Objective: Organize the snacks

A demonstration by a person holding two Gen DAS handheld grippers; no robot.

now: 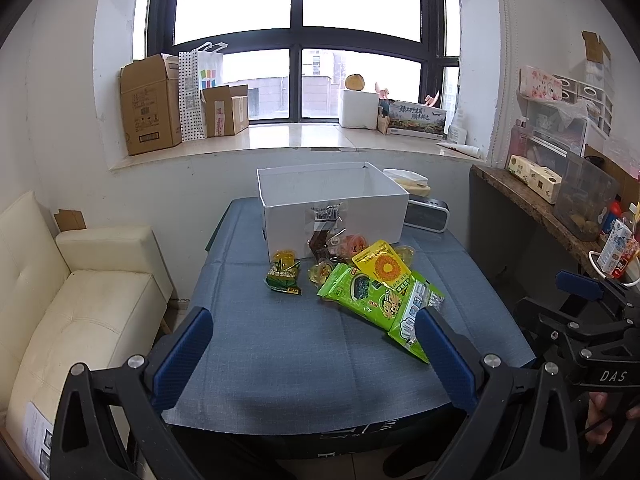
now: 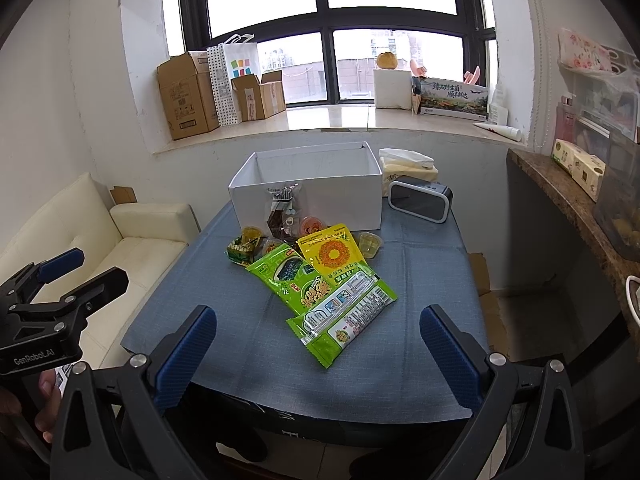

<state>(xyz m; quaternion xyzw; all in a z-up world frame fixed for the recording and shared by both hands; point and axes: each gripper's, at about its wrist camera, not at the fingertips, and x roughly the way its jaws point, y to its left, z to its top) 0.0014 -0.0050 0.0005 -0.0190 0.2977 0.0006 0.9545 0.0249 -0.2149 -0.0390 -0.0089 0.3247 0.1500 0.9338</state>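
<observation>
Both grippers wide open, holding nothing: left gripper, right gripper, hovering over the near edge of the bench. Snack packets piled mid-bench, just in front of the open white box; jelly cups among them.

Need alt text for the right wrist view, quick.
Open right gripper hovers over a blue-clothed table, holding nothing. Snack packets lie piled before a white box, with the left gripper at the left edge.
</observation>
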